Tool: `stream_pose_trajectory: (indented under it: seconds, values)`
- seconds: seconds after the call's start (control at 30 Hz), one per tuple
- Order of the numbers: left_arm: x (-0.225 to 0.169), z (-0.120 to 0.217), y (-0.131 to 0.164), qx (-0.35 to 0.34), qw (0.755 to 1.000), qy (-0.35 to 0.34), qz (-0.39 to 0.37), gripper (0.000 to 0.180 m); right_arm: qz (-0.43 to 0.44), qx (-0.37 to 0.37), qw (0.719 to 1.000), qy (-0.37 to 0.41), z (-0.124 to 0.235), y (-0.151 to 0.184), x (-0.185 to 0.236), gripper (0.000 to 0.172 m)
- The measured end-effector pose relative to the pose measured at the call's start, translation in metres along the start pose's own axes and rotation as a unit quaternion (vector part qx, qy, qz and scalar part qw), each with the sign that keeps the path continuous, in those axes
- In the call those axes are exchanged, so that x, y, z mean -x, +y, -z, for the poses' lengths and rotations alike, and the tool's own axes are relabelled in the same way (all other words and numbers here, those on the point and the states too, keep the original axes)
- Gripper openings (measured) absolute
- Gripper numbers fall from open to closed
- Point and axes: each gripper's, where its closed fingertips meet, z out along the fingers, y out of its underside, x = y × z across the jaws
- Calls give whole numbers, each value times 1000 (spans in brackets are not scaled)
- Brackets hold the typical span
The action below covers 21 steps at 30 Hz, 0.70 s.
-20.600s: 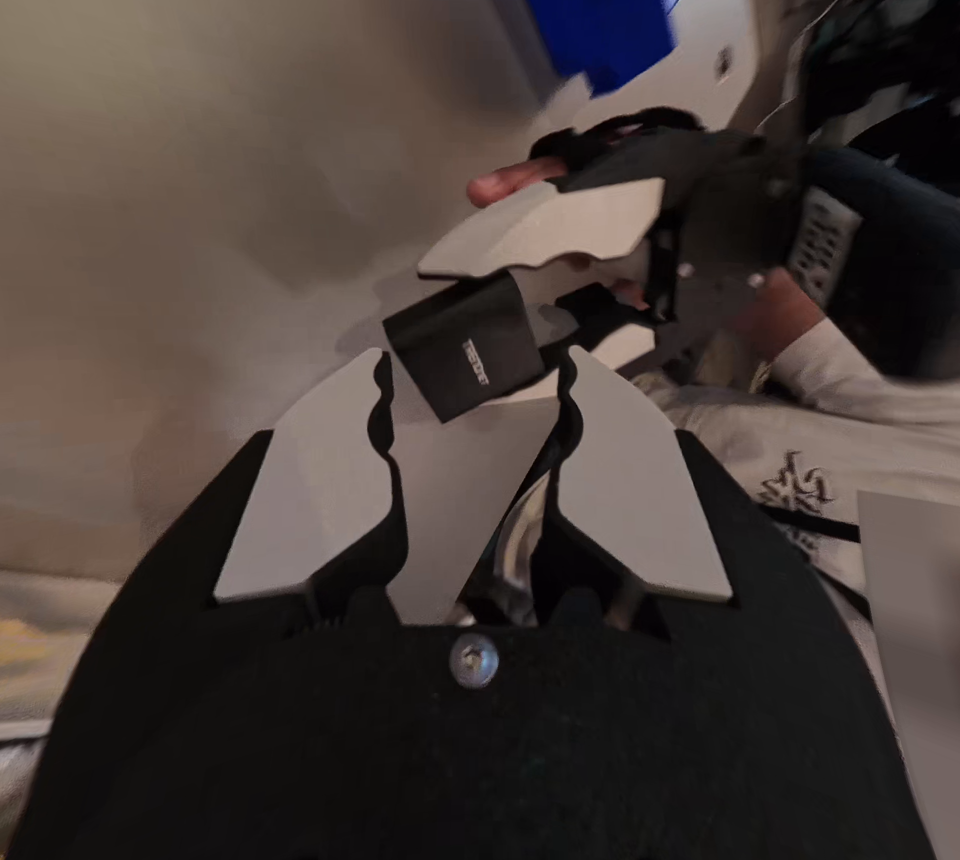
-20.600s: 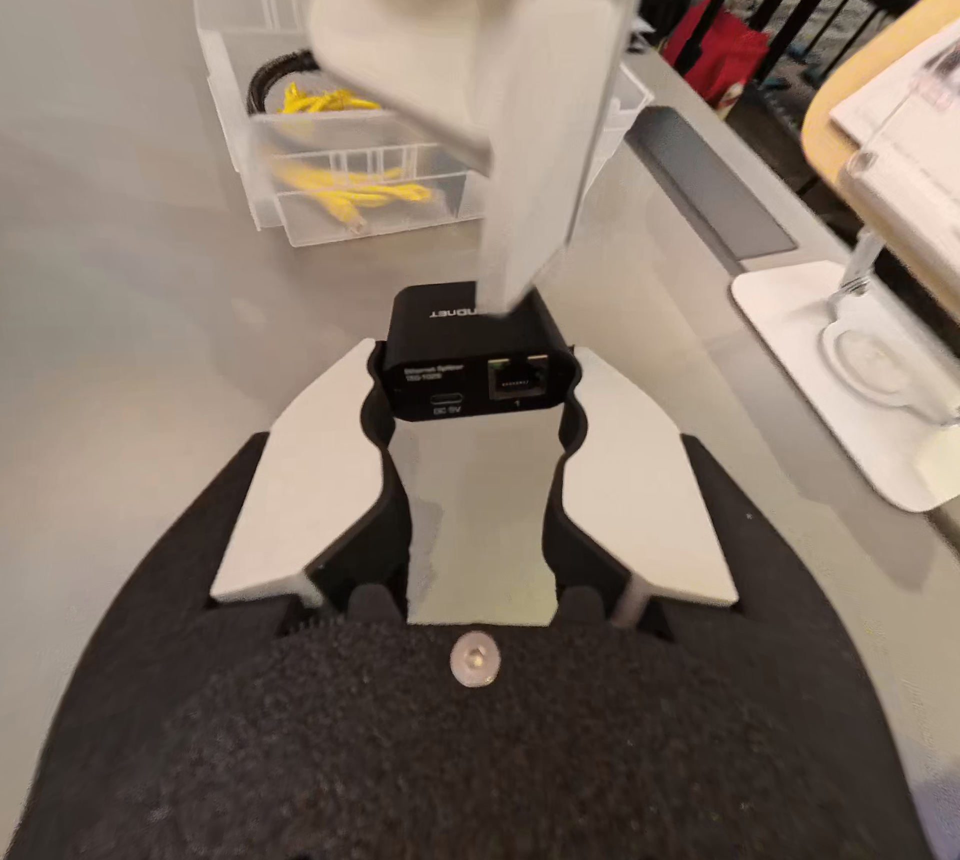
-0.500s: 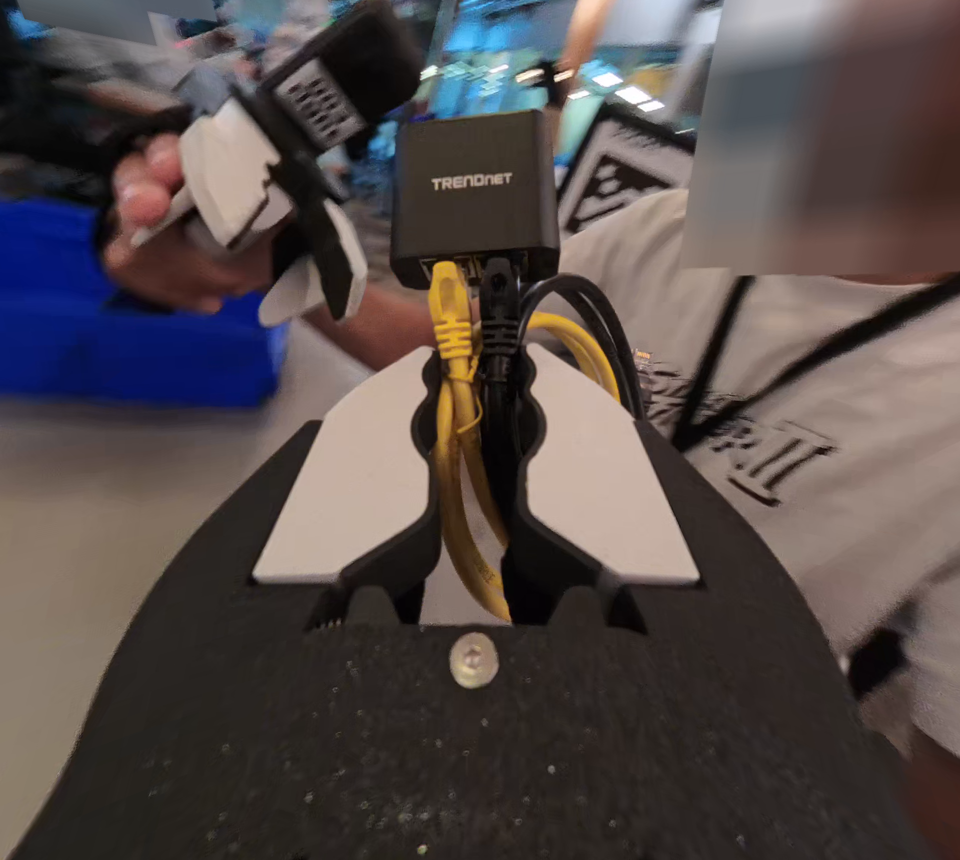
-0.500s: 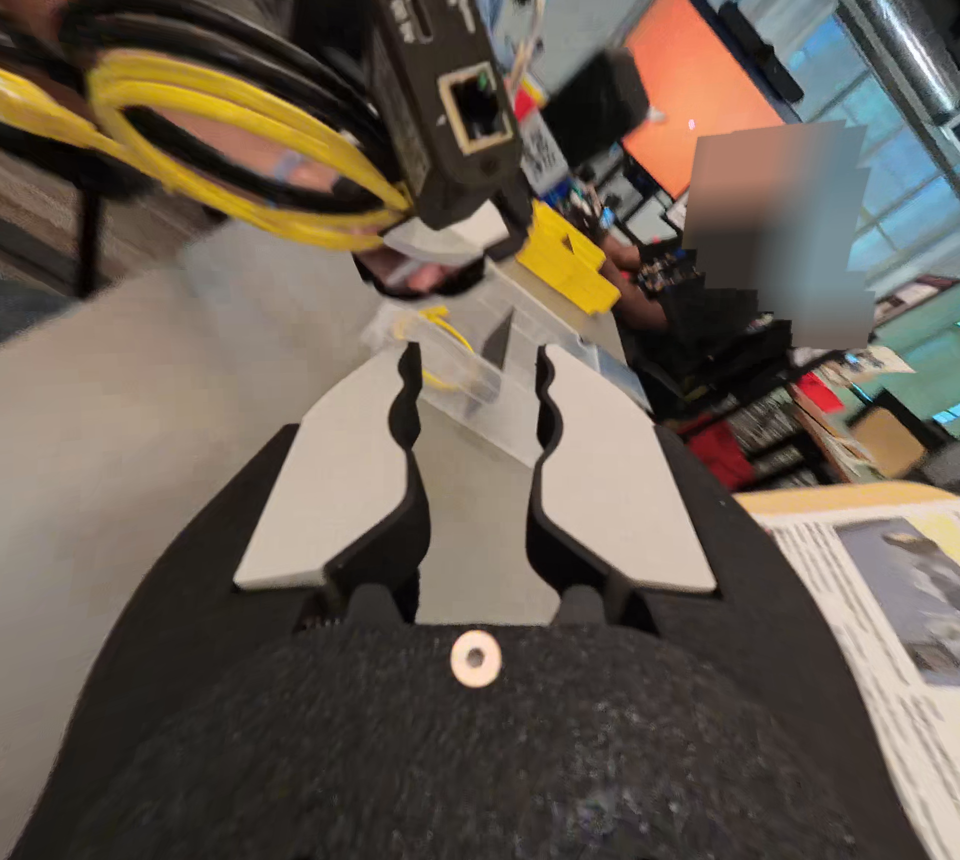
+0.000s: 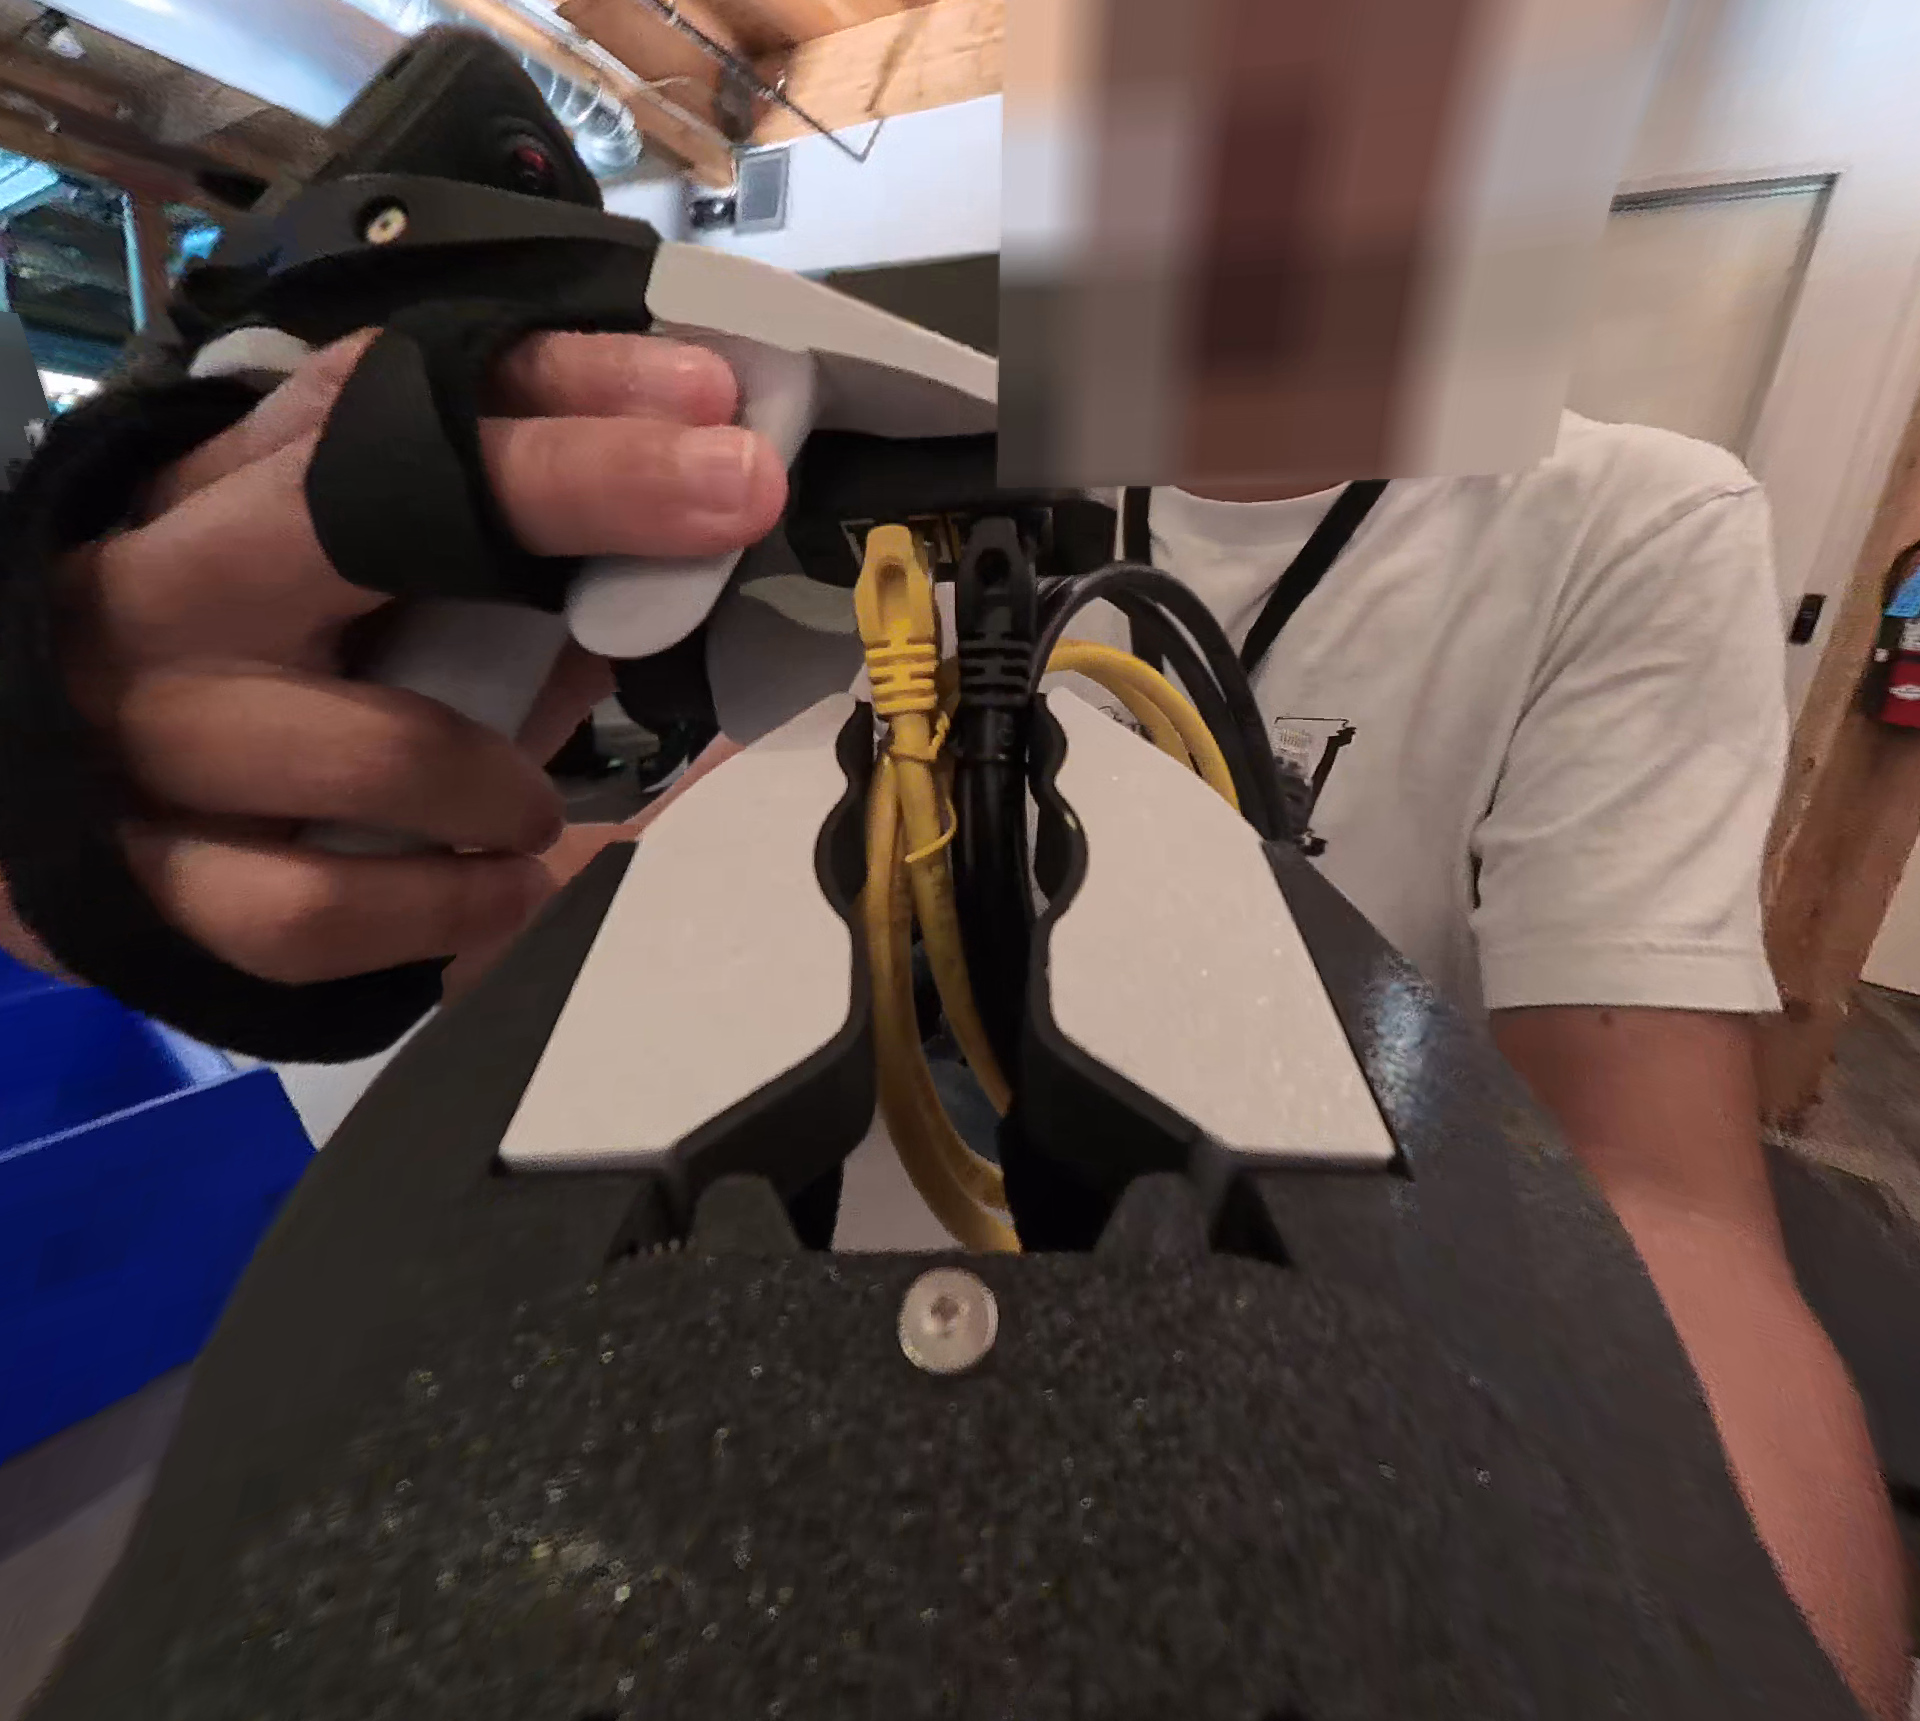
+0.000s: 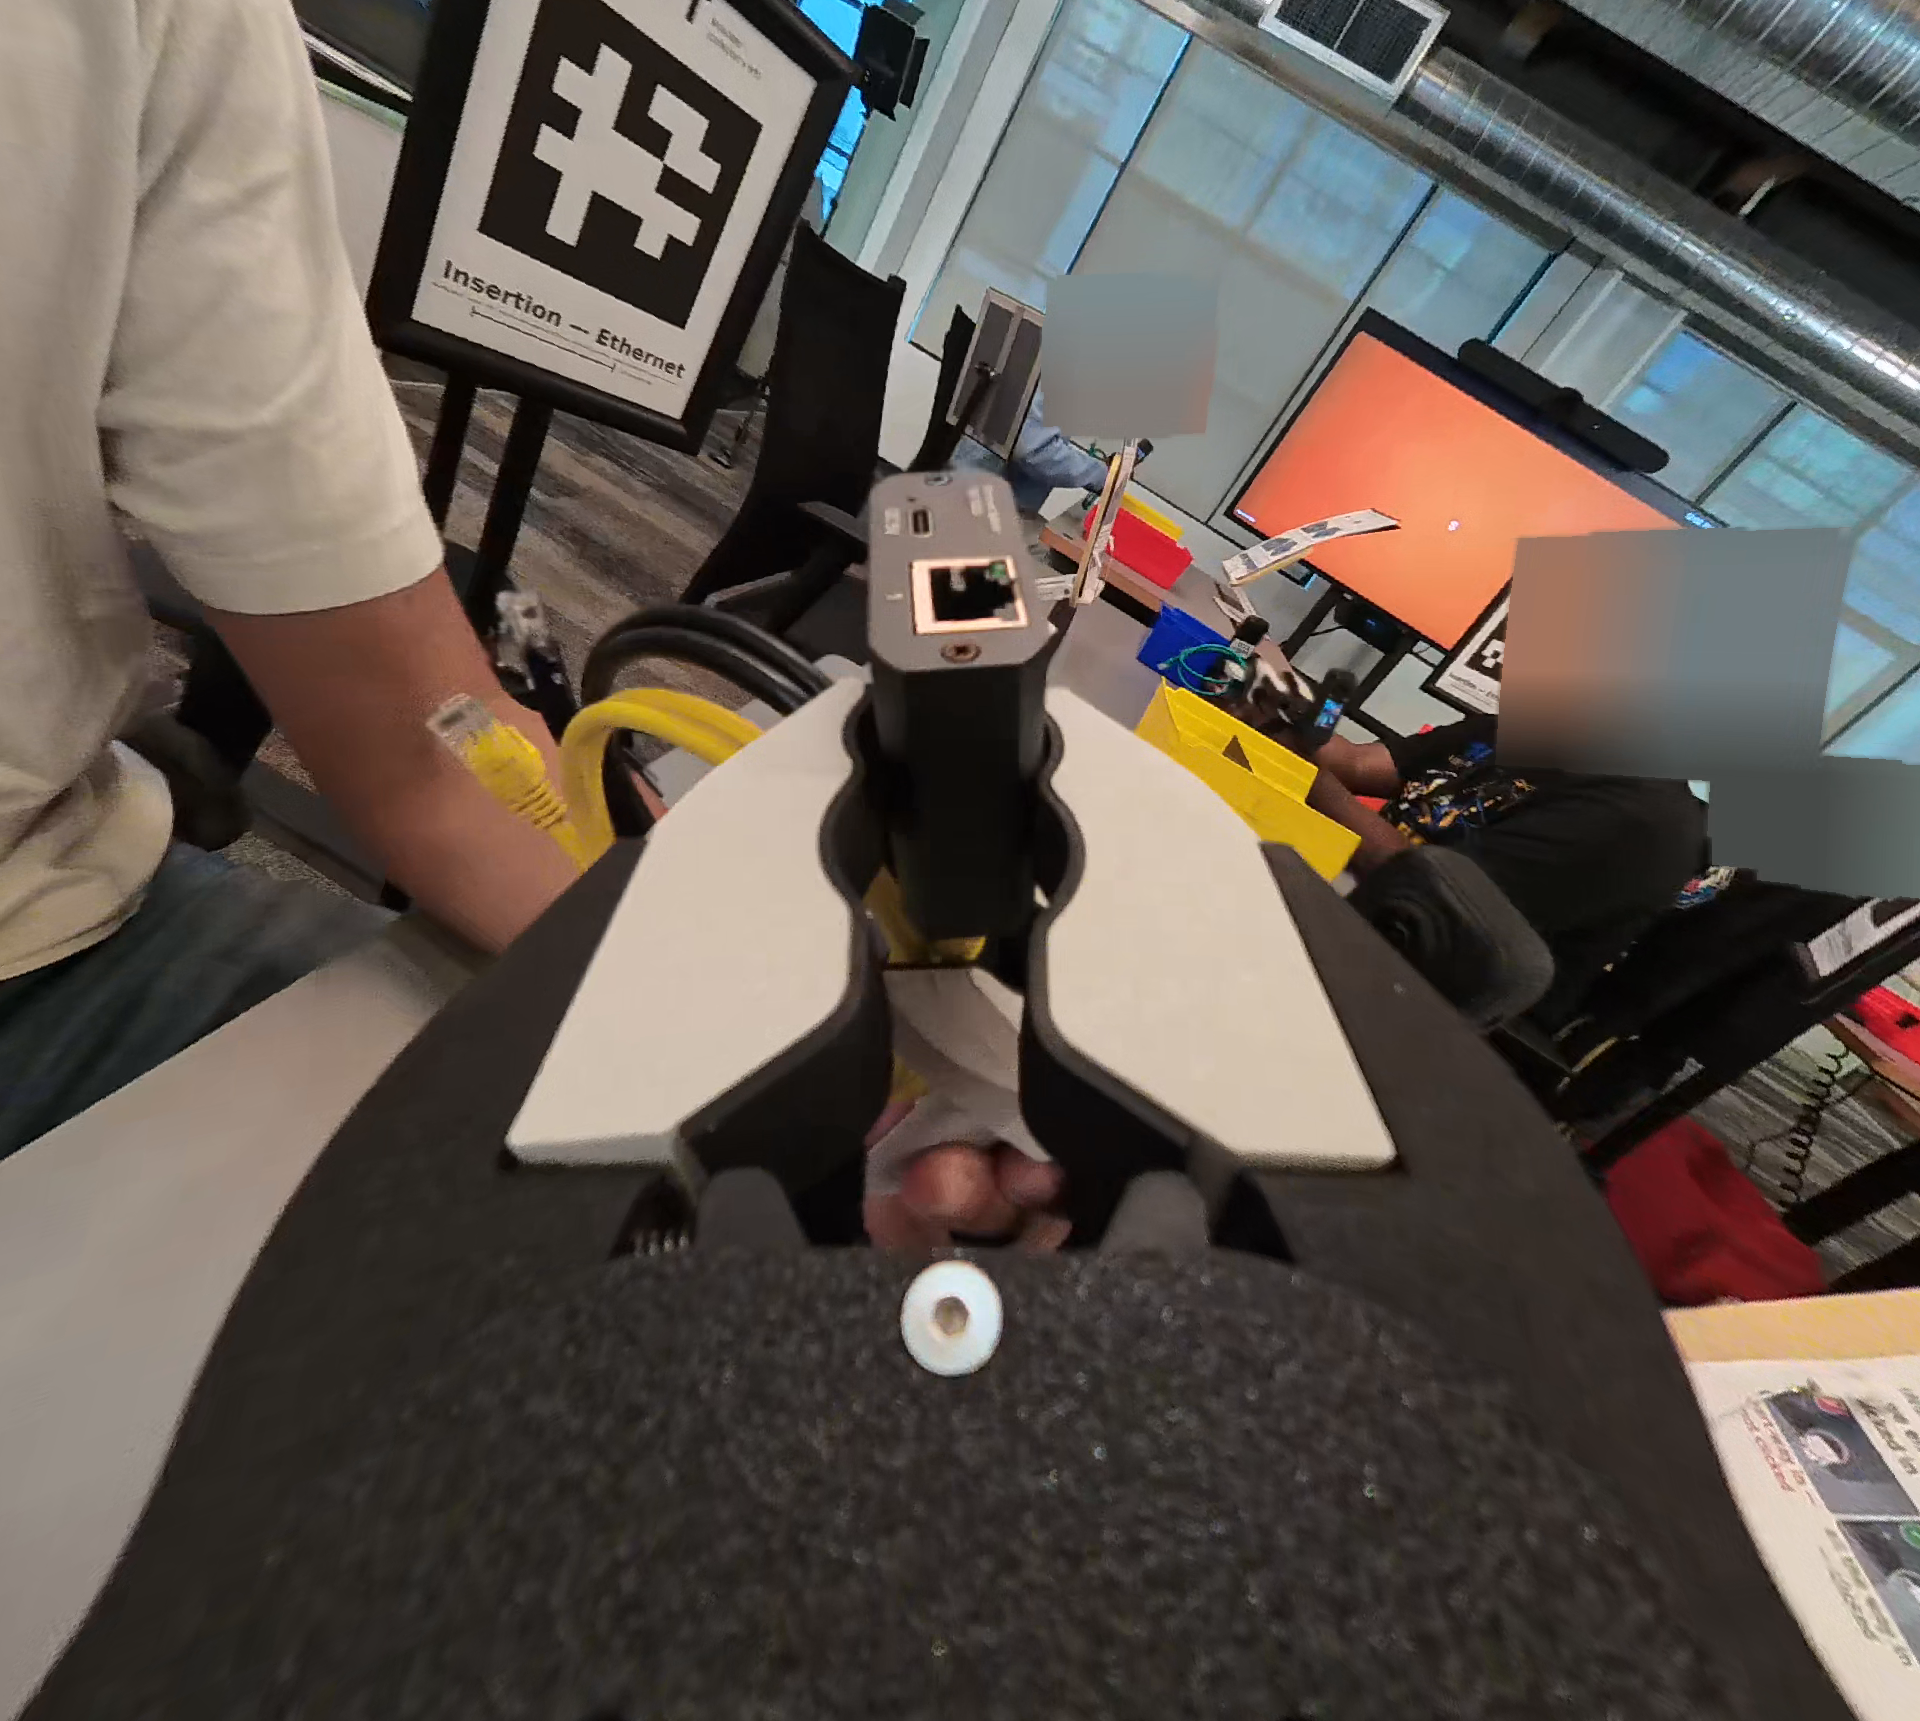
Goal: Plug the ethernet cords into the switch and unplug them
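Black switch [image 6: 956, 736] clamped in right claw [image 6: 951, 741], cords [image 5: 951, 798] in left claw [image 5: 948, 736]

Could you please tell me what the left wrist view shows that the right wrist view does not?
Only the left view shows the yellow plug and black plug seated side by side in the switch, their cords pinched in the left tongs.

Only the right view shows the switch's empty port, the right tongs clamping its body, and a loose yellow plug.

Both show the yellow and black cord loops.
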Motion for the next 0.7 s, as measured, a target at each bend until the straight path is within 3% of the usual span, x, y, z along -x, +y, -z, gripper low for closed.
stream_pose_trajectory:
  seconds: [0.23, 0.37, 0.5, 0.57, 0.6, 0.7]
  values:
    - [3, 11, 4, -64, 997, 54, 0, 29, 36, 40, 998, 31, -13, 13, -2, 24]
    - [3, 19, 1, -71, 997, 26, 2, 30, 74, 84, 992, 54, -14, 20, -6, 25]
    - [25, 39, -3, -75, 992, -98, 31, 43, 121, 133, 981, 73, -7, 25, -12, 24]
    - [35, 54, -7, -78, 980, -183, 31, 35, 139, 149, 975, 85, 0, 24, -16, 24]
    - [35, 62, -12, -89, 973, -210, 26, 20, 141, 152, 975, 82, 2, 21, -15, 24]
    - [22, 90, -37, -172, 959, -223, 37, 37, 156, 173, 969, 84, 8, 17, -16, 24]
